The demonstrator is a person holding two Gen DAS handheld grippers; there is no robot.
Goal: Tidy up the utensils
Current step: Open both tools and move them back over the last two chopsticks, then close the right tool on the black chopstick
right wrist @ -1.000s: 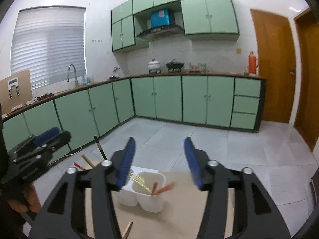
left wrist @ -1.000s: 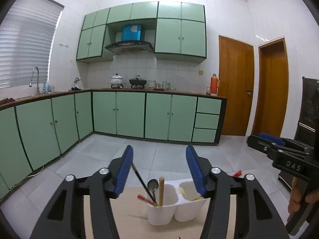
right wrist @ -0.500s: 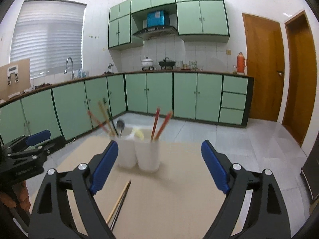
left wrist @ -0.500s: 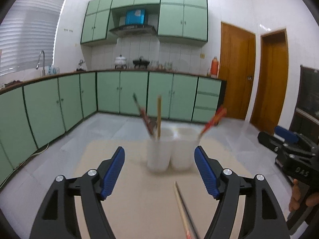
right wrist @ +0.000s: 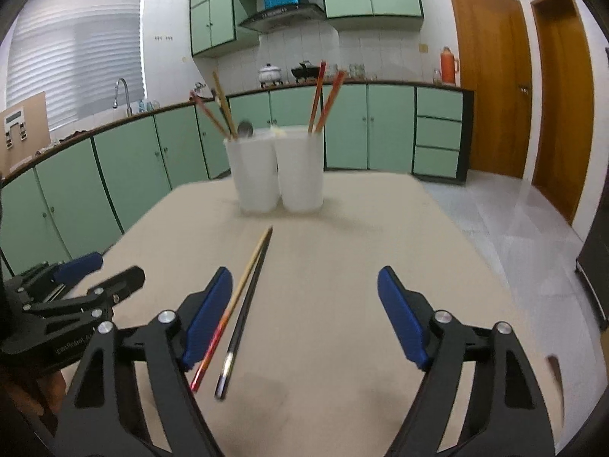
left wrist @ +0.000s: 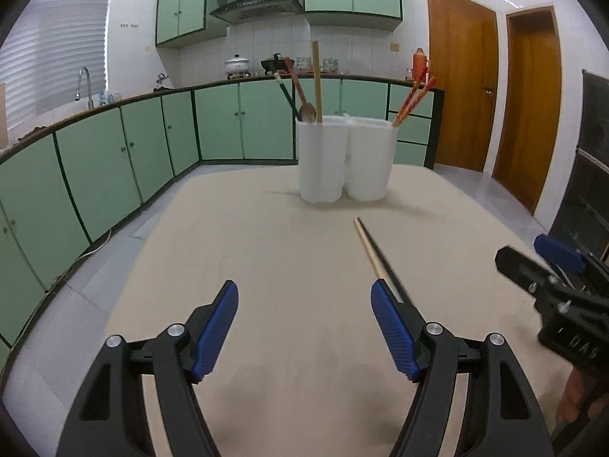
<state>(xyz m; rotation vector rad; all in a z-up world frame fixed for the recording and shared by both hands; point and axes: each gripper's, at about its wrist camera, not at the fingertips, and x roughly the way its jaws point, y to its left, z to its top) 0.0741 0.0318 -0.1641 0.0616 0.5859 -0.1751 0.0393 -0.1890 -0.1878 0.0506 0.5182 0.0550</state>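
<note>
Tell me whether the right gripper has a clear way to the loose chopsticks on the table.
Probably yes: the chopsticks lie bare beside the right gripper, whose closing jaws hold nothing.

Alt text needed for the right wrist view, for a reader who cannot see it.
Two loose chopsticks lie on a beige table beside the right gripper, whose empty jaws are closing. Beyond stands a white twin-cup holder with utensils; the left gripper is at left.

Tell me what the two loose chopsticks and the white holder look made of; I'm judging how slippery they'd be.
Pale chopstick: probably bamboo or wood, matte tan shaft, its near end glossy red. Dark chopstick: likely lacquered wood or plastic, black with a shiny highlight. White holder: seemingly plastic, smooth, slightly translucent walls.
</note>
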